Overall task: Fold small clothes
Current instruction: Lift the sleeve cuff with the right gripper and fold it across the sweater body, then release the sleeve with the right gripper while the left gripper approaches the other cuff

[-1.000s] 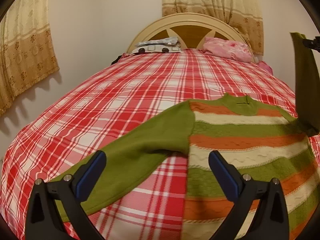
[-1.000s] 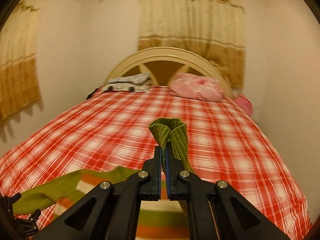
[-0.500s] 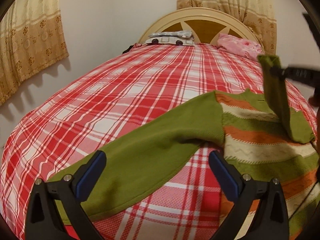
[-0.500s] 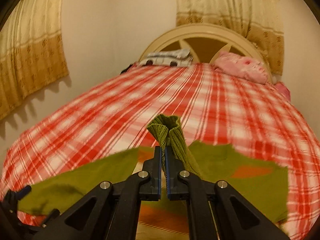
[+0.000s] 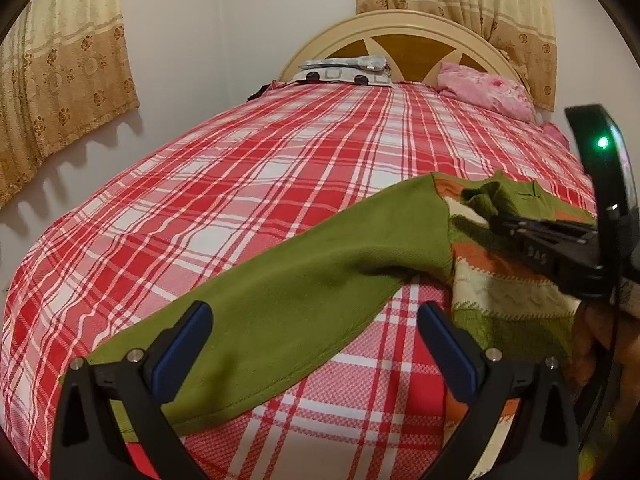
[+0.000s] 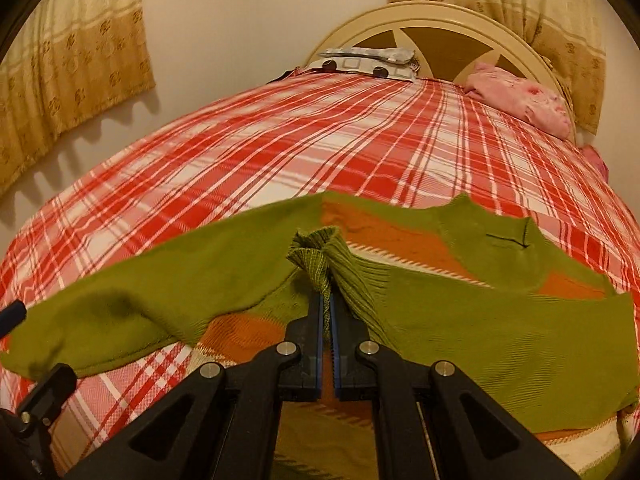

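A small sweater (image 5: pixel 504 280) with green, orange and cream stripes lies flat on the red plaid bed. Its green left sleeve (image 5: pixel 288 300) stretches out toward my left gripper (image 5: pixel 316 340), which is open and empty just above the sleeve's lower part. My right gripper (image 6: pixel 327 312) is shut on the ribbed green cuff (image 6: pixel 320 252) of the right sleeve (image 6: pixel 500 344), which is folded across the sweater's body. The right gripper also shows in the left wrist view (image 5: pixel 492 220), low over the sweater's chest.
The bed (image 5: pixel 240 184) has a cream headboard (image 5: pixel 404 28), a pink pillow (image 5: pixel 484 88) and a folded patterned cloth (image 5: pixel 344 70) at its far end. Curtains (image 5: pixel 60 72) hang on the walls left and behind.
My right gripper carried the cuff from high above the bed leftward and down across the sweater's body. My left gripper moved a little closer over the left sleeve, staying open.
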A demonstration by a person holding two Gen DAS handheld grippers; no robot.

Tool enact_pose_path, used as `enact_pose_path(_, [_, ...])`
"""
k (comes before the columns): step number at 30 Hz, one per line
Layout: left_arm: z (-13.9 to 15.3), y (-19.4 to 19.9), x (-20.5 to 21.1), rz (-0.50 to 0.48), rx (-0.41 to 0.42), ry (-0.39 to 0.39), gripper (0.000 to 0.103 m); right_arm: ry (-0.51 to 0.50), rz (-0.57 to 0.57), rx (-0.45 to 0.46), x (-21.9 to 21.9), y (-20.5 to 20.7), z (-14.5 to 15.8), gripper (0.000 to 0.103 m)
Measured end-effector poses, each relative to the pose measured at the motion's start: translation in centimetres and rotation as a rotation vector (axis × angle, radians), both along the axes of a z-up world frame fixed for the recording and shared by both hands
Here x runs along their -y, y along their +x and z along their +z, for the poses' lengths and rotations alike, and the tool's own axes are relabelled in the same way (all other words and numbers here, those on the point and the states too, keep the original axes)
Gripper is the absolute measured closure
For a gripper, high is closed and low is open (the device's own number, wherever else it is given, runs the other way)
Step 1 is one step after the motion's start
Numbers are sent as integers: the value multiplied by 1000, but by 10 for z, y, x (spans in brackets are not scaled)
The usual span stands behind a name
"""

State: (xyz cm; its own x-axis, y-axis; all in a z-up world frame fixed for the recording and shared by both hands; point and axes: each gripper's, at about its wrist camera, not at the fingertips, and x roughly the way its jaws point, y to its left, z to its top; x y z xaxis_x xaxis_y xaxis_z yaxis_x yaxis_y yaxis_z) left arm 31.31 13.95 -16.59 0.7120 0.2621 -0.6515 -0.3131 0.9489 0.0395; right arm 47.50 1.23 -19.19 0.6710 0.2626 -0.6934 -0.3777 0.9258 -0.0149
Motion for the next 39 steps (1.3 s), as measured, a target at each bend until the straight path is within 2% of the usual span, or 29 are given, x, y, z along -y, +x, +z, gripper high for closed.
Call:
enact_pose_path(10, [4, -8, -5, 19, -1, 9, 0, 6, 36, -22, -5, -7, -4, 101])
enact_pose_path(16, [6, -24, -27, 67, 2, 36, 0, 111, 64, -150, 7, 2, -17, 98])
enact_pose_path(18, [5, -32, -40, 96, -1, 49, 0, 125, 81, -165, 7, -1, -16, 90])
enact_pose_path(20, [2, -42, -58, 134, -8, 58, 0, 136, 111, -167, 7, -9, -12, 54])
enact_pose_path(21, [-1, -49, -67, 151, -13, 56, 0, 140, 131, -162, 6, -14, -10, 48])
enact_pose_path(22, [-3, -54, -75, 168, -19, 58, 0, 143, 151, -166, 4, -20, -10, 46])
enact_pose_path(24, [-8, -64, -89, 215, -37, 80, 0, 139, 189, -183, -2, -28, -11, 46])
enact_pose_path(27, [-14, -81, -113, 268, -53, 78, 0, 83, 175, -84, -2, -37, -3, 46])
enact_pose_path(31, [-20, -105, -141, 356, -71, 75, 0, 151, 66, -155, 14, -7, -5, 47])
enact_pose_path(33, [-23, -115, -152, 387, -77, 52, 0, 114, 45, -159, 13, 3, -11, 62])
enact_pose_path(34, [-25, -120, -156, 395, -77, 43, 0, 78, 51, -155, 8, 5, -15, 81])
enact_pose_path(35, [-26, -122, -158, 401, -78, 39, 0, 56, 48, -146, 6, 5, -16, 89])
enact_pose_path(37, [-29, -127, -163, 421, -87, 44, 0, 46, 43, -153, 4, 6, -19, 97])
enact_pose_path(39, [-31, -131, -168, 431, -92, 42, 0, 62, 54, -162, 4, 0, -17, 97])
